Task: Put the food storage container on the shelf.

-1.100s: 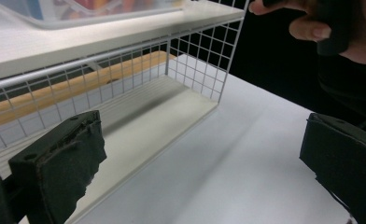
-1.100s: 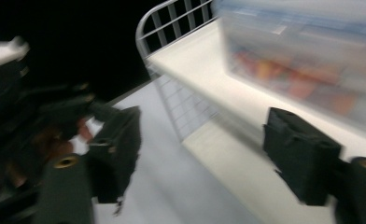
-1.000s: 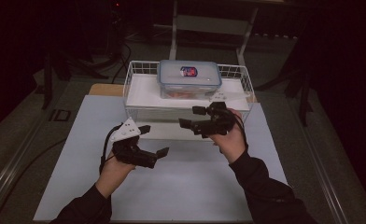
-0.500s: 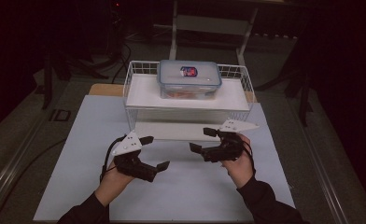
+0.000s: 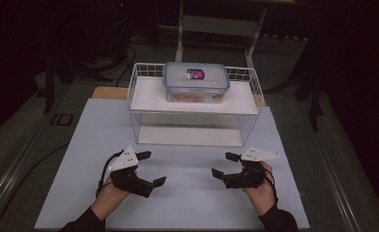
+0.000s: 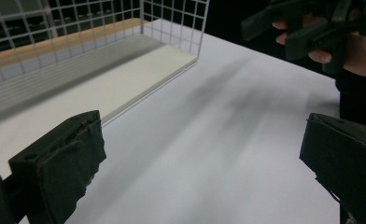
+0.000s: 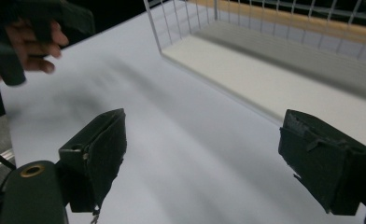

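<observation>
Nearest the person, the left hand-held gripper [image 5: 147,169] and right hand-held gripper [image 5: 223,165] hover low over the white counter [image 5: 187,203], each with jaws spread wide and nothing between them. The jaws point inward, toward each other.

Beyond them stands a white wire rack [image 5: 193,104]; its lower level looks bare in both gripper views.

Farthest, on the rack's top shelf, sits a clear lidded container [image 5: 196,81], long axis running left–right, placed about midway between the two grippers. It lies forward and up from both; judged equally near to each.
</observation>
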`<state>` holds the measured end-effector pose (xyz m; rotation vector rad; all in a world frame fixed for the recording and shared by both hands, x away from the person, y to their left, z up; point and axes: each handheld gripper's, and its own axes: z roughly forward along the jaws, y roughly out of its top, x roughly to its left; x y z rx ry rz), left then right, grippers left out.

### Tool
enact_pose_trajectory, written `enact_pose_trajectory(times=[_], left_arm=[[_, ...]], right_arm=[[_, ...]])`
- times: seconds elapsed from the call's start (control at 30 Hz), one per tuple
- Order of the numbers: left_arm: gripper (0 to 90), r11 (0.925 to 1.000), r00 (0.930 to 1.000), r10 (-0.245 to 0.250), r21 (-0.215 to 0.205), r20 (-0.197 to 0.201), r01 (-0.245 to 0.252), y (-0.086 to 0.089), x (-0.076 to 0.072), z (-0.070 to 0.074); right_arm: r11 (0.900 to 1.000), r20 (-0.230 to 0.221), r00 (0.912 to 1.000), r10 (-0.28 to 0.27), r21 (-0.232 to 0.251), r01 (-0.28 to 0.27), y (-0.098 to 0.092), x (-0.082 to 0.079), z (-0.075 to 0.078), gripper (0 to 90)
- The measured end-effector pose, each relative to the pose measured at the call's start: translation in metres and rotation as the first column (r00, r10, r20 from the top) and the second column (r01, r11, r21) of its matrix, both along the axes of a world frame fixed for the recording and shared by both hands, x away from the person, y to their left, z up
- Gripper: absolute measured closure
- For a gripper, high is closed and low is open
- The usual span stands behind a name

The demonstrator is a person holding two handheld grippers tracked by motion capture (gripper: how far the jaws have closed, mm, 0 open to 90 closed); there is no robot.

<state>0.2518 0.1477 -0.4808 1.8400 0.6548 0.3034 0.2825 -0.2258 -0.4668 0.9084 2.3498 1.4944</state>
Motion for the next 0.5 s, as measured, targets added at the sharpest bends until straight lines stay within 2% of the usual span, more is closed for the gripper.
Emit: enact_pose_trajectory(times=[0.03,0.13,0.23,0.33,0.5], left_arm=[[0.0,1.0000,1.0000,0.002,0.001,0.006,-0.002,0.001,-0.001,-0.002],[0.0,0.9989,0.9998,-0.004,0.046,0.020,0.003,0.002,-0.001,-0.010],[0.0,0.9961,0.9999,-0.014,0.087,0.003,0.014,0.002,-0.003,-0.018],[0.0,0.9946,0.9996,-0.027,0.101,-0.002,0.027,0.001,-0.005,-0.023],[0.0,0.9928,0.9992,-0.040,0.113,-0.004,0.040,0.000,-0.007,-0.028]], right_arm=[[1.000,-0.001,1.0000,-0.003,-0.009,0.003,-0.003,0.000,-0.004,14.7],[1.000,0.006,0.9999,-0.013,-0.029,0.013,-0.010,-0.002,-0.014,14.7],[0.999,0.015,0.9997,-0.019,-0.046,0.020,-0.018,-0.004,-0.022,14.7],[0.997,0.023,0.9991,-0.035,-0.071,0.036,-0.024,-0.007,-0.028,14.7],[0.996,0.005,0.9984,-0.057,-0.076,0.057,-0.034,-0.006,-0.035,14.8]])
